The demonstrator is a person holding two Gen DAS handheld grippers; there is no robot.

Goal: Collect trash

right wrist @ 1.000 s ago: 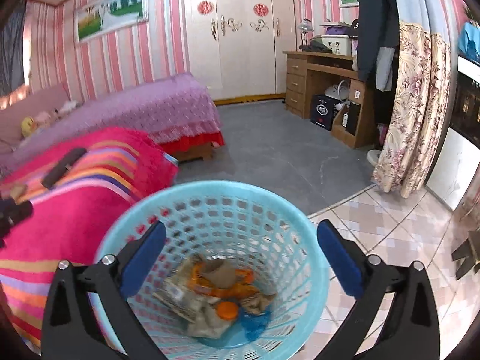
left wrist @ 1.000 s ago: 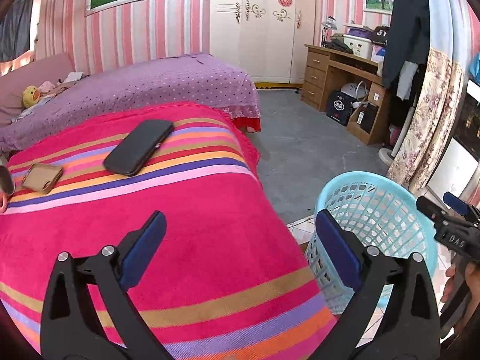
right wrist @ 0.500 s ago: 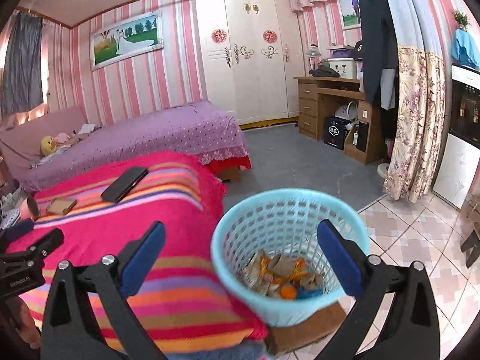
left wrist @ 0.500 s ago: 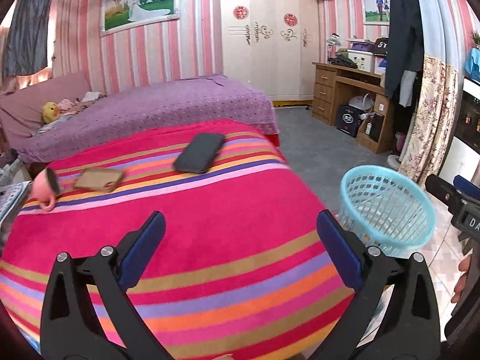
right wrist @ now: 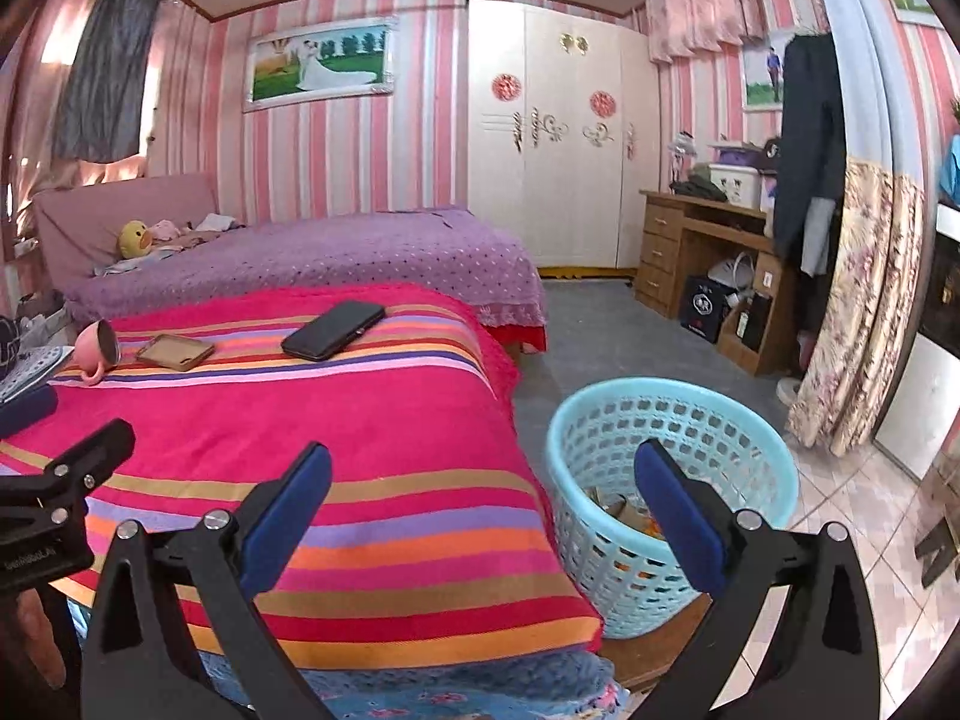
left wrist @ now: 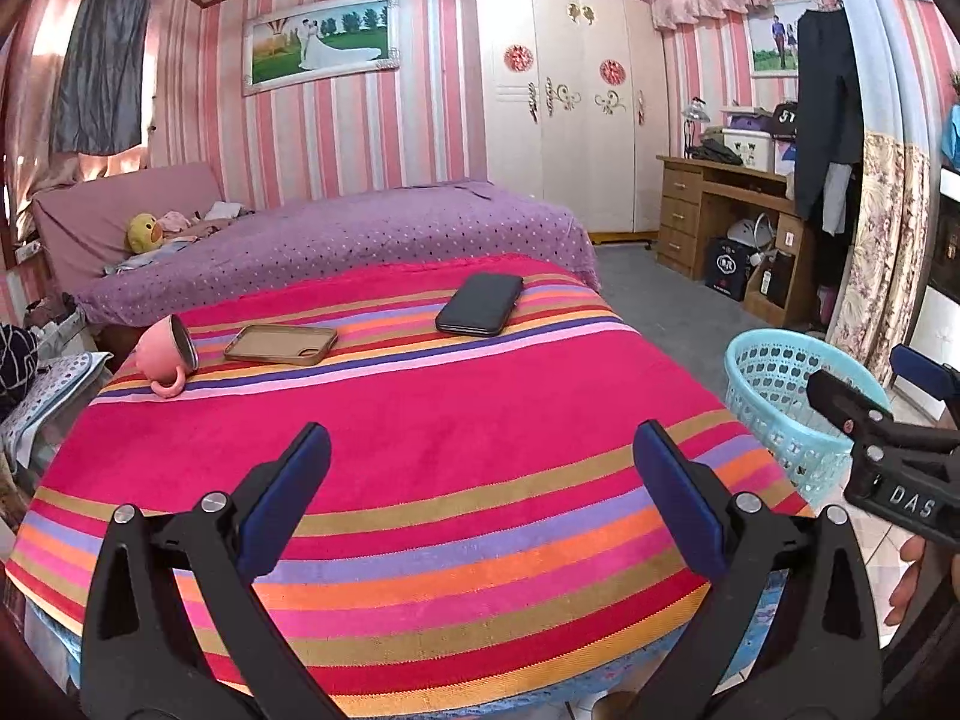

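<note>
Both tools gape empty above striped blanket; phone, case, cup beyond

Pink mug, phone case, black phone on blanket.

A blanket in hot pink is showing stripes of orange, gold, purple and red. A black phone, a tan phone case and a pink cup are lying toward its far edge. The basket is showing pale blue latticework.
</note>
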